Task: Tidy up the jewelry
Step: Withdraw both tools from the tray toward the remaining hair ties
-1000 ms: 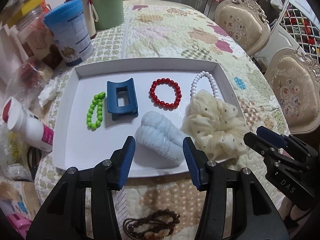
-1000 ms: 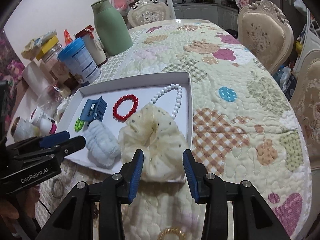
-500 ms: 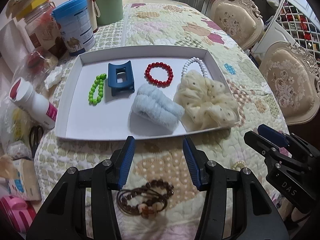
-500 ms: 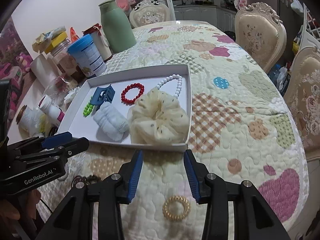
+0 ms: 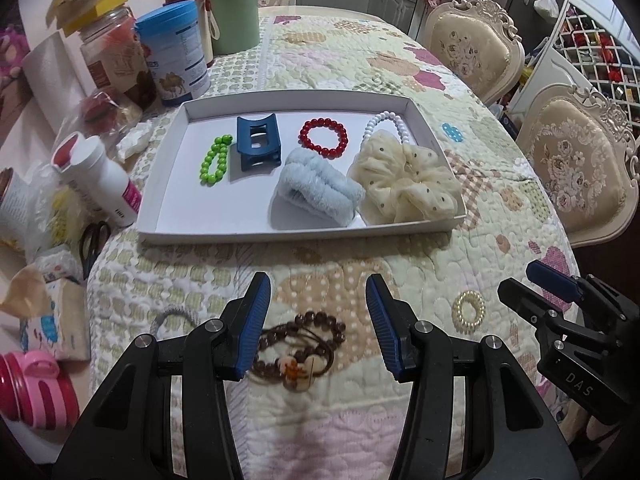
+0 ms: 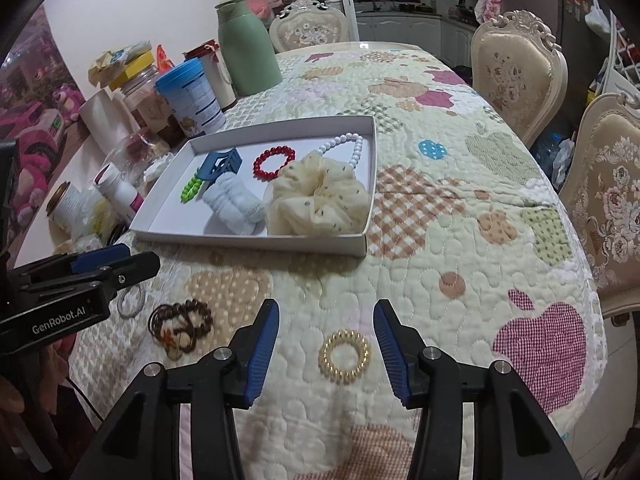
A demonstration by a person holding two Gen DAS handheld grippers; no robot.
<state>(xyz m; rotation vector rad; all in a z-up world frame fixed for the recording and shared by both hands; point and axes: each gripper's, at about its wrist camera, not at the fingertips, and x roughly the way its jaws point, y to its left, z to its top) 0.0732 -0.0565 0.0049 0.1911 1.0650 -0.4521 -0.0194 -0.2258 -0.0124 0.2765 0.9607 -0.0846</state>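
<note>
A white tray [image 5: 160, 184] [image 6: 256, 240] holds a green bead bracelet [image 5: 215, 159], a blue claw clip [image 5: 257, 143], a red bead bracelet [image 5: 323, 137], a white bead bracelet [image 5: 394, 122], a light blue scrunchie [image 5: 316, 188] and a cream scrunchie [image 5: 404, 178] [image 6: 316, 198]. On the quilt nearer me lie a brown bead bracelet [image 5: 300, 350] [image 6: 180, 322], a gold spiral hair tie [image 5: 468, 307] [image 6: 345, 354] and a grey hair tie [image 5: 172, 320] [image 6: 132, 300]. My left gripper [image 5: 318, 320] is open over the brown bracelet. My right gripper [image 6: 326, 340] is open over the gold tie.
Left of the tray stand a blue-lidded can [image 5: 176, 56], a green flask [image 5: 234, 4], jars, a white bottle [image 5: 96, 180], scissors [image 5: 94, 240] and tissue packs. Padded chairs [image 5: 580, 168] stand along the table's right side. The quilted table edge curves close in front.
Both grippers have drawn back from the tray toward the near table edge. The brown bracelet and the gold hair tie have come into view between their open fingers.
</note>
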